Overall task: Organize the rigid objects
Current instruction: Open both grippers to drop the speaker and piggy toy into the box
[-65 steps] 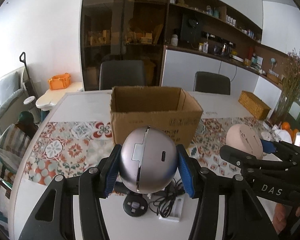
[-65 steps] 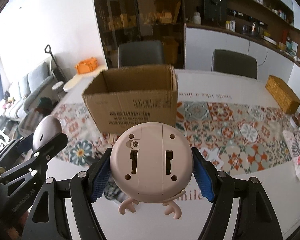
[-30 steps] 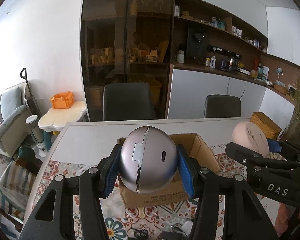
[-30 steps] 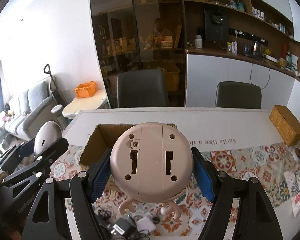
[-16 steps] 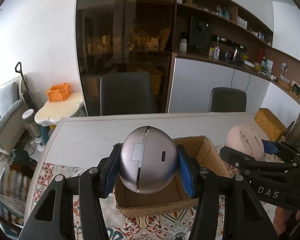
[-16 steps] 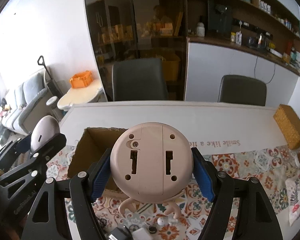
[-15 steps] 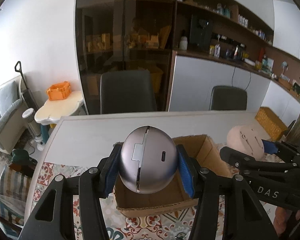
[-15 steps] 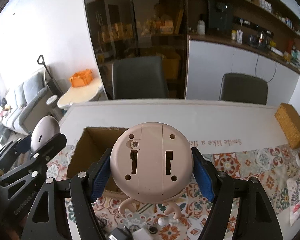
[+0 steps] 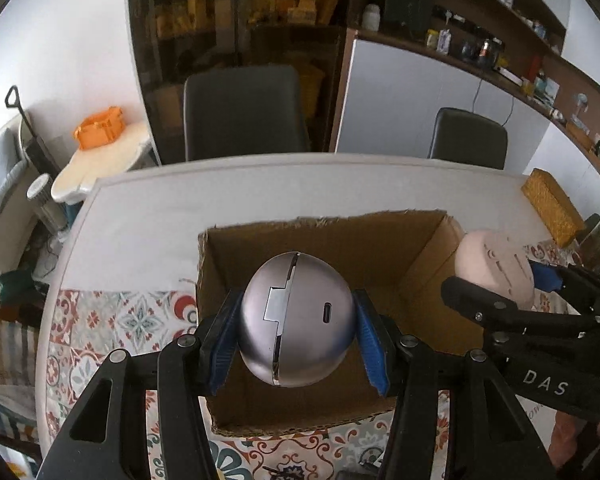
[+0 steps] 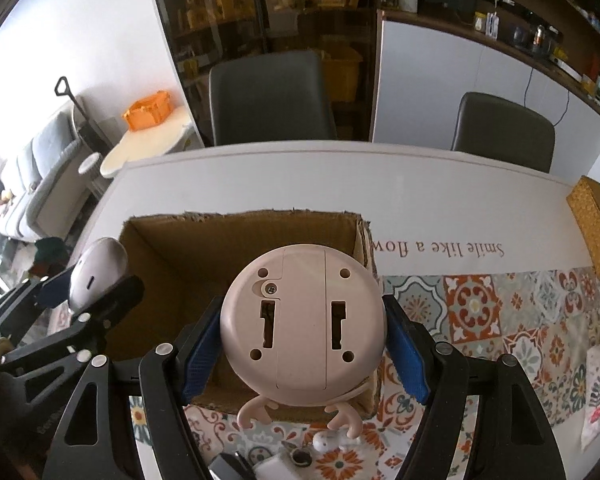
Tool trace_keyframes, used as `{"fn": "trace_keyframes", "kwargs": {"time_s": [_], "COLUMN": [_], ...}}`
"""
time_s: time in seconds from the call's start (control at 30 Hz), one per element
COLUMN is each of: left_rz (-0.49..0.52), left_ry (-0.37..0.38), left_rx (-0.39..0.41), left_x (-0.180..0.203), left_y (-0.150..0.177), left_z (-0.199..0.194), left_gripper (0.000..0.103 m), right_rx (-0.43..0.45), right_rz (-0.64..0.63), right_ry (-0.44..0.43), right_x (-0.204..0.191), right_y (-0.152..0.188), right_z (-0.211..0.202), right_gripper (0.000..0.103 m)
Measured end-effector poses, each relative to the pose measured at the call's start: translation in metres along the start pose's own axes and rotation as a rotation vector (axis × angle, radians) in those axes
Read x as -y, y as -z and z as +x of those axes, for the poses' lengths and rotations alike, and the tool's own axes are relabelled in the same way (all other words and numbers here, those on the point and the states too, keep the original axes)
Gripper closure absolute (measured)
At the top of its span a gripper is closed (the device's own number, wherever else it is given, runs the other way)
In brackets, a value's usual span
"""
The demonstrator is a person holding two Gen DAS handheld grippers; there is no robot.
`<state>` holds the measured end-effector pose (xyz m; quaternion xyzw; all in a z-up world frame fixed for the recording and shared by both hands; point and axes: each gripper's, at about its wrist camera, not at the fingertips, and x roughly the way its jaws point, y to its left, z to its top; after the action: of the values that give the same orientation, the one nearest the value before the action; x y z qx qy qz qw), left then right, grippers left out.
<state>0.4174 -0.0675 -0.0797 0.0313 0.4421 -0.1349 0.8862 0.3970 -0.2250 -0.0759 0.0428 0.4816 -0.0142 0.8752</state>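
Note:
An open brown cardboard box (image 9: 324, 232) stands on the table, and its inside looks bare. My left gripper (image 9: 298, 300) is shut on a silver ball-shaped device (image 9: 296, 320), which hangs over the middle of the box. My right gripper (image 10: 302, 316) is shut on a round pink device with small antlers (image 10: 304, 320), hanging over the right half of the box (image 10: 240, 232). In the right wrist view the left gripper (image 10: 92, 284) and its silver device (image 10: 96, 268) show at the box's left edge. From the left wrist, the pink device (image 9: 496, 268) sits near the box's right wall.
The box rests on a patterned runner (image 10: 480, 312) over a white table (image 10: 420, 184). Cables and small gadgets (image 10: 292, 456) lie near the front edge. A wicker box (image 10: 596, 228) sits at the right. Two dark chairs (image 10: 272, 96) stand behind the table.
Both grippers have moved forward and down and tilted downward. The box, once ahead and lower in view, now lies right beneath the two held devices. Neither grip has changed.

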Motion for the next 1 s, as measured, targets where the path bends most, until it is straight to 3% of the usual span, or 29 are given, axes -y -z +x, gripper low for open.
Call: {"fn": "trace_keyframes", "kwargs": {"time_s": [0.27, 0.4, 0.47, 0.5, 0.8, 1.0], "left_rz": [-0.032, -0.057, -0.055, -0.053, -0.076, -0.094], "left_ry": [-0.110, -0.175, -0.191, -0.199, -0.184, -0.177], "left_rx": [0.023, 0.067, 0.084, 0.092, 0.159, 0.185], "left_x": [-0.010, -0.020, -0.023, -0.023, -0.023, -0.022], "left_y": [0.003, 0.010, 0.014, 0.015, 0.037, 0.055], "left_z": [-0.011, -0.029, -0.036, -0.040, -0.086, -0.111], "left_gripper": [0.021, 0.014, 0.013, 0.012, 0.000, 0.000], "right_rx": [-0.027, -0.028, 0.007, 0.026, 0.117, 0.164], "right_rz": [0.018, 0.024, 0.017, 0.012, -0.009, 0.007], "right_ry": [-0.009, -0.012, 0.024, 0.043, 0.064, 0.057], "right_x": [0.004, 0.001, -0.003, -0.005, -0.018, -0.019], "right_y": [0.001, -0.001, -0.002, -0.002, 0.018, 0.036], "right_z": [0.010, 0.008, 0.002, -0.003, -0.054, -0.087], "right_gripper": [0.029, 0.027, 0.013, 0.010, 0.010, 0.010]}}
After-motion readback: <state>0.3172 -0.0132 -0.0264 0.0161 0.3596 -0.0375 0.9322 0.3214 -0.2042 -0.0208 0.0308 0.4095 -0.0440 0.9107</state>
